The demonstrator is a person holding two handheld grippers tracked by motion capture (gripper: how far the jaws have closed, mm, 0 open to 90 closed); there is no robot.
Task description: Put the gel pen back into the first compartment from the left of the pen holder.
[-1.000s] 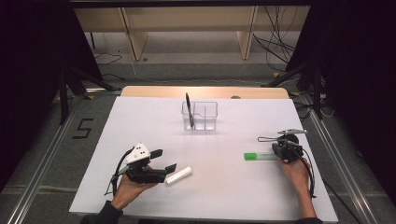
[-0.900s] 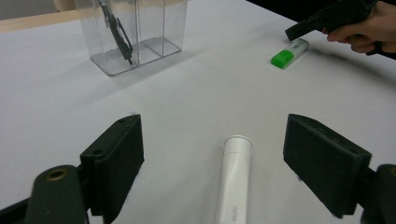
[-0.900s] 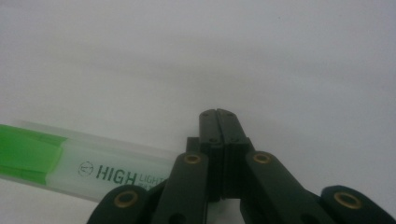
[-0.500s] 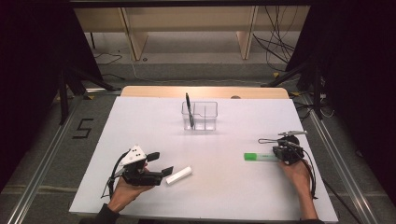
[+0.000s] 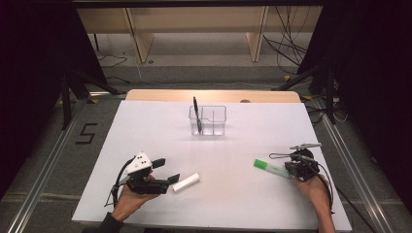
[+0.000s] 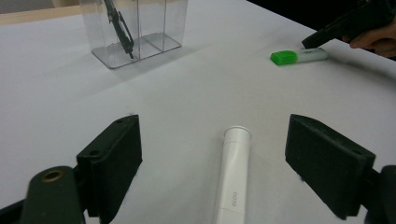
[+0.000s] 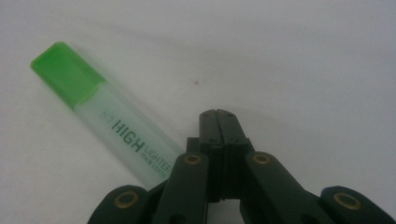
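Left gripper [image 5: 167, 171]: held low over the white worktop [image 5: 233, 145], jaws spread wide and empty.
White tube [image 6: 233, 179]: lies flat on the worktop between the left jaws, touching neither; its round open end points away from them. Smooth plastic cylinder with small grey print near the close end.
Right gripper [image 5: 291, 169]: jaws pressed flat together with nothing between them, tips low over the worktop.
Highlighter [image 7: 109, 123]: lies just to the left of the shut right jaws, its tail end passing under the gripper's body; whether it touches cannot be told. Frosted clear barrel printed "HIGH LIGHTER", bright green cap at the end away from the jaws.
Clear organiser box [image 5: 208, 120]: well ahead of both grippers, mid-worktop, thin transparent plastic split into compartments.
Black pen [image 5: 196, 112]: stands tilted in the box's left compartment, clip showing in the left gripper view.
In the way: bare worktop between each gripper and the box.
Change from a second ago: the left gripper has drawn back slightly toward the person and sits lower; tube, highlighter, box and right gripper lie as before.
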